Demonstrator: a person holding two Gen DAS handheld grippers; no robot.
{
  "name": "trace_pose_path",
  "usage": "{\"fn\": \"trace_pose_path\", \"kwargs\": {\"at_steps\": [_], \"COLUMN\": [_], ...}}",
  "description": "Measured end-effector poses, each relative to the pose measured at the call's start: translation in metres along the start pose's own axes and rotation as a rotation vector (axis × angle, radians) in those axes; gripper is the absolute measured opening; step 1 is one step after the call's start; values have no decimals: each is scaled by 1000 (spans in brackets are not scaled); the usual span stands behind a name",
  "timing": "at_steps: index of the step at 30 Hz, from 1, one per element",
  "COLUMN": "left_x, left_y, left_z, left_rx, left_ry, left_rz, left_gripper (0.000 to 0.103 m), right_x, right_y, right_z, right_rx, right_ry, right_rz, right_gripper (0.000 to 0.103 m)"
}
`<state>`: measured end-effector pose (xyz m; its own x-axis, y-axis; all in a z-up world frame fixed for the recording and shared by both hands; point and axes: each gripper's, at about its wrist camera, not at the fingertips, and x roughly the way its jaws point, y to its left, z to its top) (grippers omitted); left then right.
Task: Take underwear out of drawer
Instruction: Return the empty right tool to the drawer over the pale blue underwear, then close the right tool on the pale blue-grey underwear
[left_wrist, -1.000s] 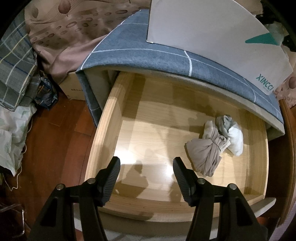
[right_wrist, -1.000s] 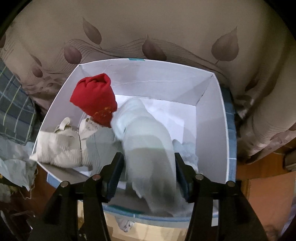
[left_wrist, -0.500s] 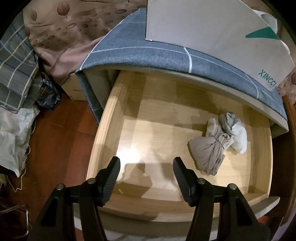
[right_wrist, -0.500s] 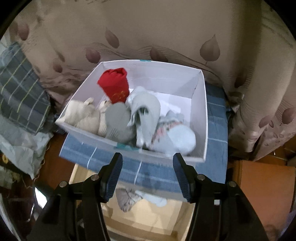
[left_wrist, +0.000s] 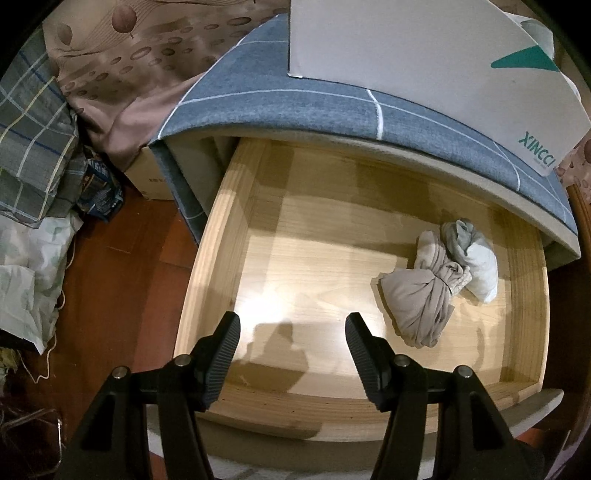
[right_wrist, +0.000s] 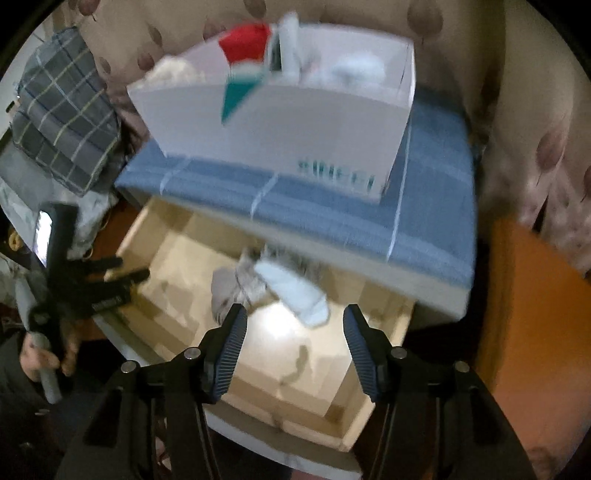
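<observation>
The left gripper is held released above the wooden drawer, with the bundled underwear right of its fingers. The right gripper is seen closing on nothing, the underwear just beyond its fingers.

Left tool angled steeply down, jaws wide, empty — right tool likewise, jaws closing, nothing between.

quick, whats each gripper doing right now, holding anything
left gripper: open, empty, over the drawer.
right gripper: empty, jaws closing on nothing, above the underwear.
</observation>
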<state>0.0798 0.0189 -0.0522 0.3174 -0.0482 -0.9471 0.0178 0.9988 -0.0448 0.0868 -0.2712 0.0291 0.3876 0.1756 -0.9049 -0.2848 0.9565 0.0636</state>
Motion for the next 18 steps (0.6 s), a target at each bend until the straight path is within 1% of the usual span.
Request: {"fn": "trace_pose_path", "kwargs": {"at_steps": [3,5,8,13,14,18], "left_x": [-1,-1,-2,-1,-1,0], "left_y": [1,0,1,2,2,0], "left_z": [1,1,0,0,0,0], "left_rx": [-2,-2,-3,-5,-3,0], "left_ry": [1,1,-1,3,6,7], "left_rz": [-2,-2,-3,-4,-2,1], "left_gripper": [61,61,61,61,61,61], "right_x": [24,42,66,99,106,119], "right_y": [3,8,13,15,15,18], "right_z": [-9,-9,-7,-7,-7,-2], "right_rx": [-28,-59,-101,-131,-143,-171], "right_ry": [45,66,89,114,112,111], "right_rz": [-4,-3,-27,-54,-75,-88], "right_gripper": [48,48,48,48,48,49]}}
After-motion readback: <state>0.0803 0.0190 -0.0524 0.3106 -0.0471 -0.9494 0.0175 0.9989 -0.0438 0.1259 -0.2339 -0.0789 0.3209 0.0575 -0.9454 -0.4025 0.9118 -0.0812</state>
